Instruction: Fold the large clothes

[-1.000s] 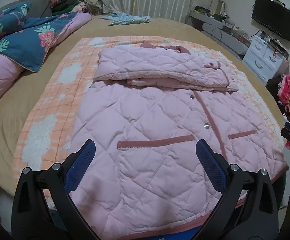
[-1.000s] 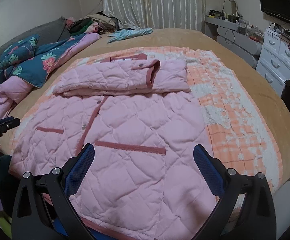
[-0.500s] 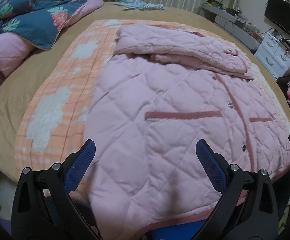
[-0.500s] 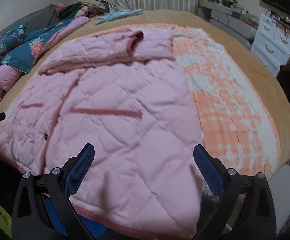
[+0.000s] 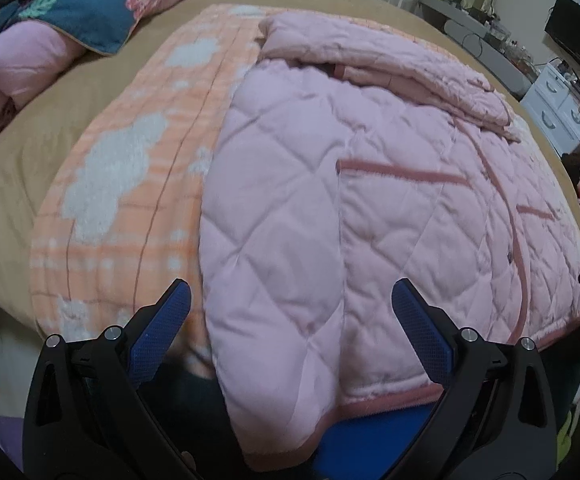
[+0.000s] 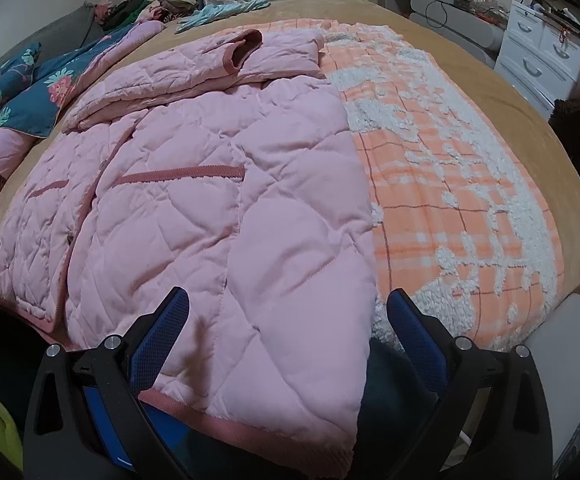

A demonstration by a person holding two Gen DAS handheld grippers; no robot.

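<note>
Left wrist view, from left to right: a dark floral quilt (image 5: 90, 12) is bunched at the far left of the bed (image 5: 30, 140), then comes a strip of orange checked blanket (image 5: 130, 184) with white patches, then the pink quilted jacket (image 5: 329, 220), which lies flat on that blanket with its front up. Its sleeves are folded across the chest at the far end (they form a thick band there). The jacket's darker pink hem hangs over the near edge of the bed. The left gripper (image 5: 290, 324) stands wide, its blue pads on either side of the jacket's left hem corner, holding nothing. At the far right sit a white chest of drawers (image 5: 561, 104) and a dark screen on the wall.

Right wrist view, again left to right: the floral quilt (image 6: 30, 92) and a heap of clothes lie at the far left, the jacket (image 6: 210, 200) fills the middle, and the orange blanket (image 6: 449, 184) lies bare to its right. One sleeve cuff (image 6: 242, 50) with a dark pink rim rests on the folded band at the far end. The right gripper (image 6: 288, 322) is also spread wide and empty, straddling the jacket's right hem corner, with the edge of the jacket running between its pads. White drawers (image 6: 541, 56) stand at the far right.
</note>
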